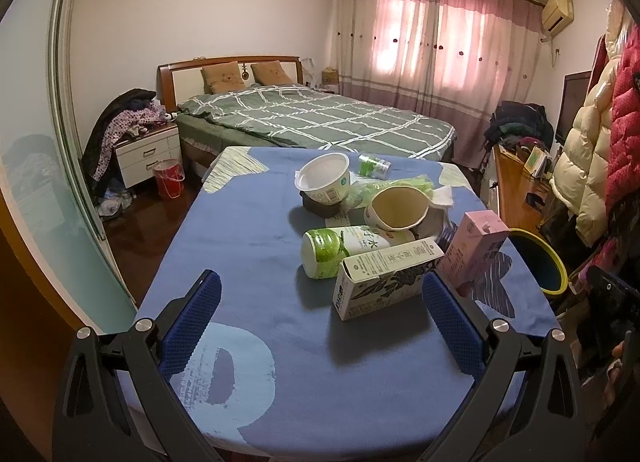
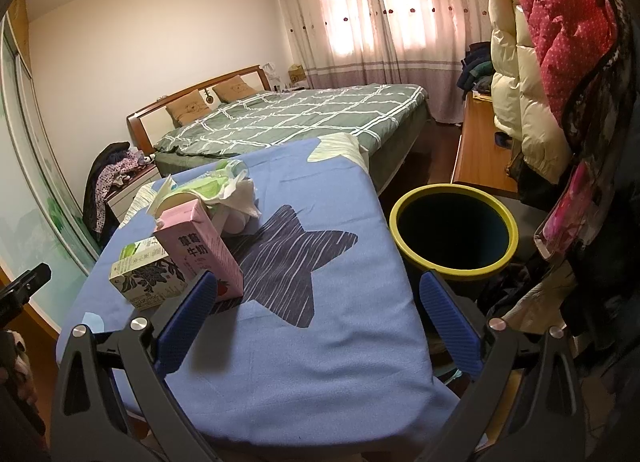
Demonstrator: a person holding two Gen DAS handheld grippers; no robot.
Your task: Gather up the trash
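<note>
Trash lies clustered on the blue-clothed table (image 1: 248, 246): a white tub (image 1: 324, 178), a small green can (image 1: 374, 165), a crumpled paper cup (image 1: 400, 208), a green-capped bottle (image 1: 340, 250) on its side, a flower-printed white carton (image 1: 384, 282) and a pink milk carton (image 1: 474, 250). My left gripper (image 1: 320, 286) is open above the table's near half, just short of the white carton. My right gripper (image 2: 320, 282) is also open and holds nothing. Its left finger is beside the pink milk carton (image 2: 200, 246). The yellow-rimmed bin (image 2: 454, 230) stands off the table's right edge.
A crumpled tissue (image 2: 240, 190) lies behind the cartons. Beyond the table is a bed (image 1: 320, 118) with a nightstand (image 1: 148, 154) and red bucket (image 1: 168, 178) at its left. Coats (image 2: 560, 62) hang on the right above a wooden desk (image 2: 476, 154).
</note>
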